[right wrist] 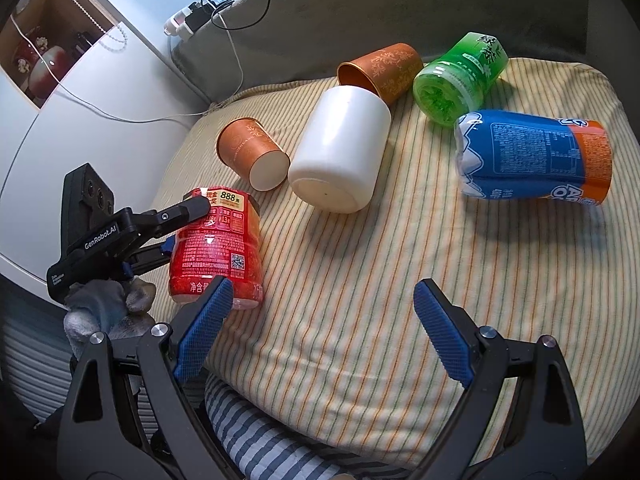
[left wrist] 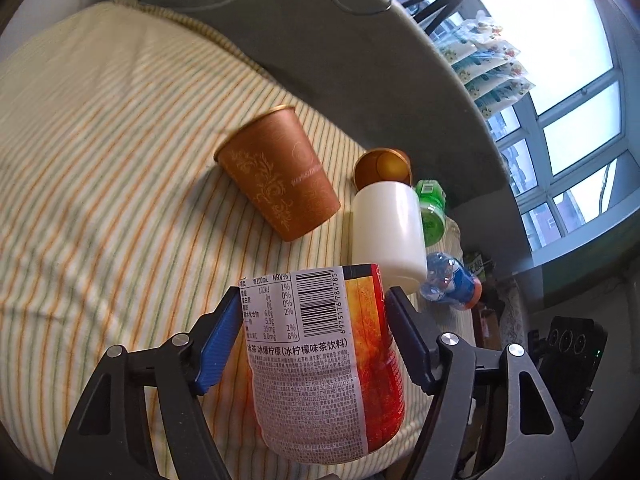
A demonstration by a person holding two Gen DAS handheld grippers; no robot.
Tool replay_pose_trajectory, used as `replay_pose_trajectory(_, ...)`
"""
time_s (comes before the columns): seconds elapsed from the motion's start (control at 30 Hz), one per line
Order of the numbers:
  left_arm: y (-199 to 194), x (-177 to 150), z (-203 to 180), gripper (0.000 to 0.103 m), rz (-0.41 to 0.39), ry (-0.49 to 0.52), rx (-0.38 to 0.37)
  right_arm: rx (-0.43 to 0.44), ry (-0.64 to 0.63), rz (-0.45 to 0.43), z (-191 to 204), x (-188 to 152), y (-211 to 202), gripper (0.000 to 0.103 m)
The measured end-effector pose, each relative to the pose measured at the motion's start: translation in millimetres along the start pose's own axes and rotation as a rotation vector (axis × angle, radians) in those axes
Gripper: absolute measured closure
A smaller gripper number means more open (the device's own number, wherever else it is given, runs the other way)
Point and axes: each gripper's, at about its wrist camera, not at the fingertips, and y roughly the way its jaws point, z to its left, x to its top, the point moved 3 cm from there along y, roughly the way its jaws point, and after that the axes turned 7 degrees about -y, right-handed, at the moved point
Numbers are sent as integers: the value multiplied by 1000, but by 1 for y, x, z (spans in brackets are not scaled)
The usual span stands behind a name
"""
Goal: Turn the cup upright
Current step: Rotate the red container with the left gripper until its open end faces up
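One cup up, five lying.
Your left gripper (right wrist: pixel 196 216) has its jaws clamped on the red cup (right wrist: pixel 216 248), upright at the cushion (right wrist: pixel 360 280) edge; your right gripper (right wrist: pixel 320 320) hangs open, empty.

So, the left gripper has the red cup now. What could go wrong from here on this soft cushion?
1. The striped cushion is soft and uneven, so the red cup may tip over once the left gripper lets go.
2. The copper cup and the white cup lie close by; a wide swing could knock them and set them rolling.
3. The fingers press a thin labelled wall, which might slip or deform.
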Motion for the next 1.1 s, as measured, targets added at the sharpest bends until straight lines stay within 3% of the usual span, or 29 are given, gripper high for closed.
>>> replay_pose_trajectory(0.47, -14, -18, -45, 32, -203, 316, 116, -5, -4, -20, 0, 0, 2, 9)
replay_pose_trajectory(1.1, -17, -54, -65, 32, -243, 461, 153, -27, 14, -70, -6, -4, -12, 9)
